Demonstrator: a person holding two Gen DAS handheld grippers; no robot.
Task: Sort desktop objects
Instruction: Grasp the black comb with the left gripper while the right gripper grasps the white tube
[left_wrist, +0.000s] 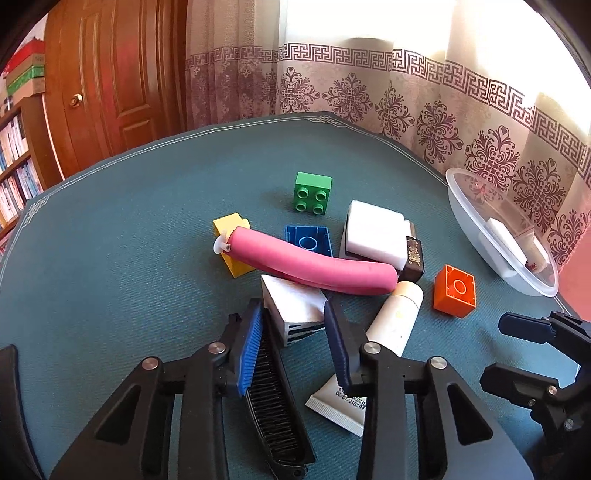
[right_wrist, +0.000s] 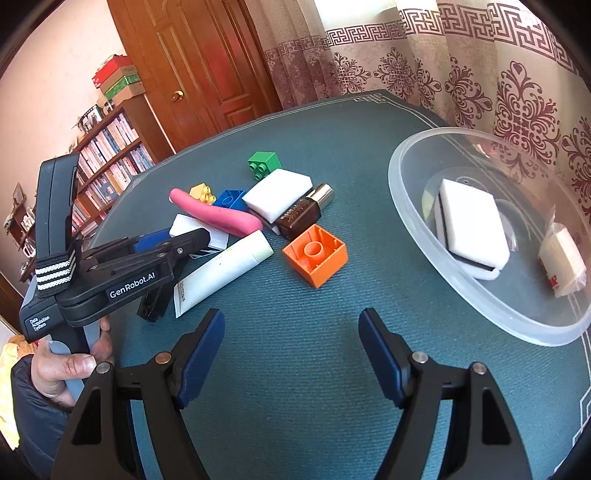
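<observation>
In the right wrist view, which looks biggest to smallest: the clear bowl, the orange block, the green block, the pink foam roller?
1. Clear bowl, though it is nearest the camera.
2. Pink foam roller.
3. Orange block.
4. Green block, farthest away, so its true size against the orange one is unsure.

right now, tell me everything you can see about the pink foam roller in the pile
The pink foam roller is a long, slightly curved tube that looks like matte soft foam, with a small white plastic tip at its far-left end. It lies flat across the top of the pile, its tip end resting on the yellow block, its middle crossing the blue block and a white sponge. Its rounded right end lies beside the dark brown bottle. Neither gripper touches it.
</observation>
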